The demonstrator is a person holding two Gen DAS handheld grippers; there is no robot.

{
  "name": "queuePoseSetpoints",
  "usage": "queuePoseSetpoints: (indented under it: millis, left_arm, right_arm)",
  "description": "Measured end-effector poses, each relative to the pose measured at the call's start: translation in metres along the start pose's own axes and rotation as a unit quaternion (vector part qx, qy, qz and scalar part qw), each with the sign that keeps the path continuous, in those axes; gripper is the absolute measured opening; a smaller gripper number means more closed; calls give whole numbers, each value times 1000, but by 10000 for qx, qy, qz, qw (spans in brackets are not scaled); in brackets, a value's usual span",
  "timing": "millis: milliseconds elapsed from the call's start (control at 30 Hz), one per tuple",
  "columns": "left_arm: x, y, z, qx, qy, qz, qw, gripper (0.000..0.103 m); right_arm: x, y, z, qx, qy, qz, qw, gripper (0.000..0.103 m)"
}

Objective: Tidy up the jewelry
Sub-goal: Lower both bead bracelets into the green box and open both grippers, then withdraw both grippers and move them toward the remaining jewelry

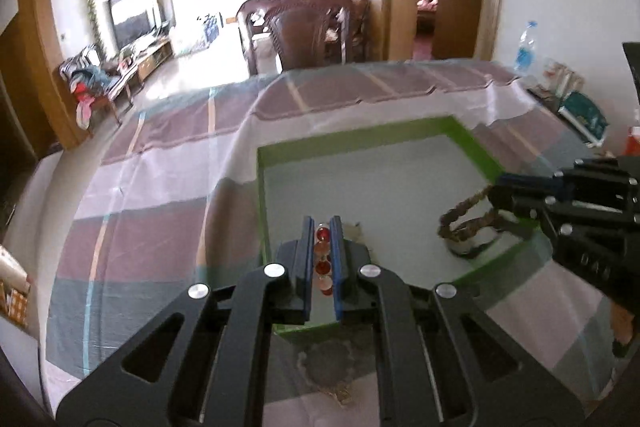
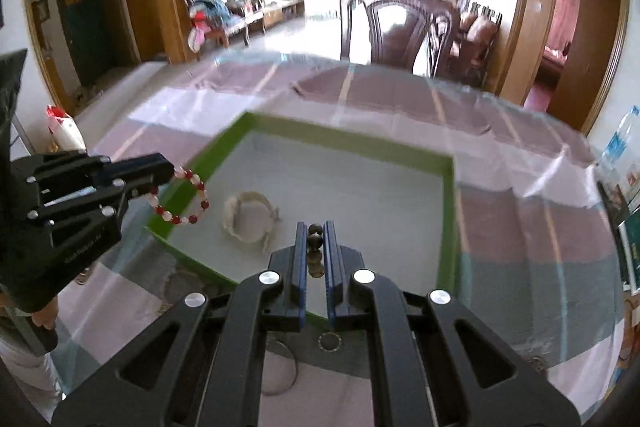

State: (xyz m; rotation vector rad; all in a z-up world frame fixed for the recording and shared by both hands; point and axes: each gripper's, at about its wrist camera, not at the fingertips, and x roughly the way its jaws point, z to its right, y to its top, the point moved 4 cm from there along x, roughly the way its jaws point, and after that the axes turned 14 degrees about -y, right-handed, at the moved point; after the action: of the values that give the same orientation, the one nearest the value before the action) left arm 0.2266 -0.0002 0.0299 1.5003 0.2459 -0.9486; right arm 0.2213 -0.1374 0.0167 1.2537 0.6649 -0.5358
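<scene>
- the left gripper point(image 1: 322, 227) has its blue-edged fingers nearly together, pinching a red-and-white bead bracelet point(image 1: 323, 259); the beads run in a line between the pads.
- from the right wrist view, the same bracelet point(image 2: 182, 197) hangs as an open loop from the tip of the left gripper point(image 2: 170, 173), above the near left corner of the green tray point(image 2: 344, 135).
- the right gripper point(image 2: 316, 227) is likewise narrowed onto a dark brown bead bracelet point(image 2: 315, 241), with round dark beads showing between its fingers.
- from the left wrist view, the brown bracelet point(image 1: 466, 217) droops in a loop from the right gripper point(image 1: 500, 189), over the near right part of the tray point(image 1: 360, 133).
- the tray is a shallow box with a green rim and a pale grey floor, lying on a table covered by a striped cloth point(image 1: 168, 187) in mauve, white and grey-green.
- a cream woven bracelet point(image 2: 250, 223) lies flat on the tray floor, left of centre and near the front edge.
- on the cloth just near of the tray's front edge lie a thin metal bangle point(image 2: 294, 375) and a small ring-like piece point(image 2: 329, 342); details are too blurred to tell.
- a dark wooden chair point(image 2: 404, 27) stands at the far side of the table.
- a plastic water bottle point(image 1: 526, 47) stands at the far right.
</scene>
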Motion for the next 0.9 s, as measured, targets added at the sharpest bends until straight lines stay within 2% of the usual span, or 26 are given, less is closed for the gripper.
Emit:
queuePoseSetpoints:
  millis: [133,200,233,267,400,533,633,767,900]
  left_arm:
    - [22,-8,-10,-121,-40,-203,9997,9]
    - [25,-10,-13,-136,28,-188,9997,21]
    - [23,-12,-13,-128,36,-190,9997,31]
    - [21,-13,-13,-122,17,-173,9998,35]
    - [7,-30,-8,49,96,-301,9995,35]
    - [-5,-60,-4,186,179,-504,9984,35]
    - [-2,-85,-12,58,254,-771,9967,42]
    - [9,-112,-22,-111,293,-1127,9931,42]
    - [18,-127,-23,-162,244,-1310,9909,45]
  right_arm:
    - [26,-9,-3,-3,9,-291,9996,10]
    - [27,-11,-1,42,-3,-336,9994,22]
    - [25,-12,-1,51,22,-328,9994,32]
    - [19,-13,1,58,51,-268,9996,37]
    - [-9,-24,2,-75,141,-115,9998,38]
    - [-25,-53,-7,-401,333,-251,9983,38]
    - [-13,-75,-15,-580,290,-541,9964,38]
    - [16,-98,-23,-591,288,-1029,9925,38]
    - [29,-112,-26,-542,329,-1201,9907,38]
